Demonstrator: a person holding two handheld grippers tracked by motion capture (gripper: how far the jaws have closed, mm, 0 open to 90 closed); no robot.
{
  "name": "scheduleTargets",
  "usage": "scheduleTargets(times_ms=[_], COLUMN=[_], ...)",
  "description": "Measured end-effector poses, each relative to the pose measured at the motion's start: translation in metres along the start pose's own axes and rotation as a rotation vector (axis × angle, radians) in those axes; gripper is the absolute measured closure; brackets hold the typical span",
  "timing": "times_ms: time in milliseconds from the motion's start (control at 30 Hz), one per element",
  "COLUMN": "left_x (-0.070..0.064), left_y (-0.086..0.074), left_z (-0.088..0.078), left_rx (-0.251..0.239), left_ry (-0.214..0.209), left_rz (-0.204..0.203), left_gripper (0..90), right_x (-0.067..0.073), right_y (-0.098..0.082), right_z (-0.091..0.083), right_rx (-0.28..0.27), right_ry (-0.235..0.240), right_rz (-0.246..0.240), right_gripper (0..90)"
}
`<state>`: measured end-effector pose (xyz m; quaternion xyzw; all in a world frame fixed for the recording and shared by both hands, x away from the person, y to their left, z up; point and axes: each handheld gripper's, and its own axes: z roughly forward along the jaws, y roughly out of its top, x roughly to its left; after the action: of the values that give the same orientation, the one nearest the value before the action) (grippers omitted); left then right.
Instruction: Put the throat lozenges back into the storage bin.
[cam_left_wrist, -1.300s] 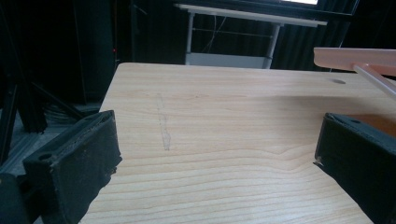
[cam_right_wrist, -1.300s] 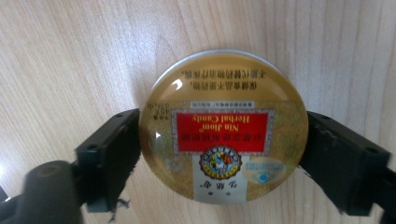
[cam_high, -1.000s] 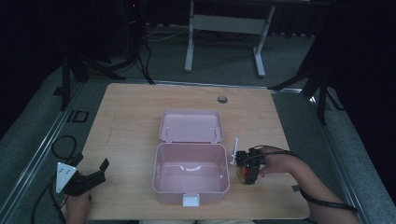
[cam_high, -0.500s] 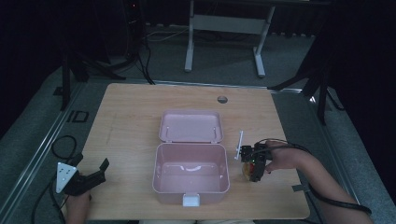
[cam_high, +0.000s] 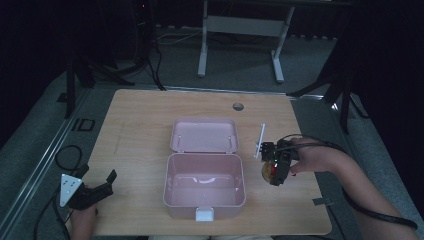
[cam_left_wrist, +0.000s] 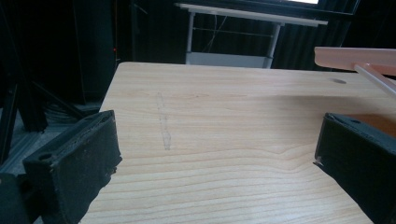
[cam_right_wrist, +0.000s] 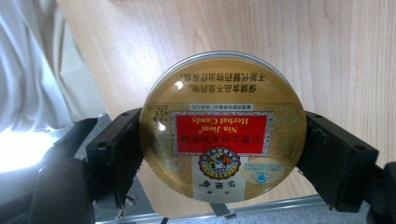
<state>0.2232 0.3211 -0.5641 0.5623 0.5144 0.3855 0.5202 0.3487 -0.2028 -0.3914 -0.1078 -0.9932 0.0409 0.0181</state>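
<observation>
A round gold candy tin (cam_right_wrist: 223, 126) with a red label sits between the jaws of my right gripper (cam_right_wrist: 223, 156), which is shut on its rim. Seen from the high view, the right gripper (cam_high: 274, 169) holds the tin (cam_high: 267, 170) just above the table, right of the open pink box (cam_high: 204, 156). The box's lid (cam_high: 203, 135) lies flat behind it. My left gripper (cam_high: 98, 176) is open at the table's front left corner with nothing between its jaws. In the left gripper view, the left gripper (cam_left_wrist: 219, 149) faces bare wood.
A thin white strip (cam_high: 260, 140) stands by the right gripper. A small round hole (cam_high: 238, 106) marks the far side of the wooden table (cam_high: 140, 115). The pink box edge (cam_left_wrist: 355, 56) shows at the upper right. A desk frame (cam_high: 240, 25) stands behind.
My right gripper has carried the tin slightly to the right and farther from me, away from the box's side. The left gripper has stayed put.
</observation>
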Motion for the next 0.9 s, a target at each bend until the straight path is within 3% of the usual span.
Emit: scheduleTargets(times_ms=[267,533,900], left_x=[0.000,0.000,0.000], left_y=[0.000,0.000,0.000], left_z=[0.000,0.000,0.000], left_rx=[0.002,0.003,0.000], left_ry=[-0.002,-0.003,-0.005], left_rz=[-0.001,-0.002,-0.004], left_gripper=[0.4,0.4,0.4], right_x=[0.011,0.023,0.039], right_y=[0.011,0.031,0.069], right_z=[-0.017,-0.033,-0.039], right_rx=[-0.016,-0.035,-0.043], right_ry=[0.008,0.014,0.044], right_rz=[-0.030,-0.091,-0.185], right_gripper=[20.0,20.0,20.0])
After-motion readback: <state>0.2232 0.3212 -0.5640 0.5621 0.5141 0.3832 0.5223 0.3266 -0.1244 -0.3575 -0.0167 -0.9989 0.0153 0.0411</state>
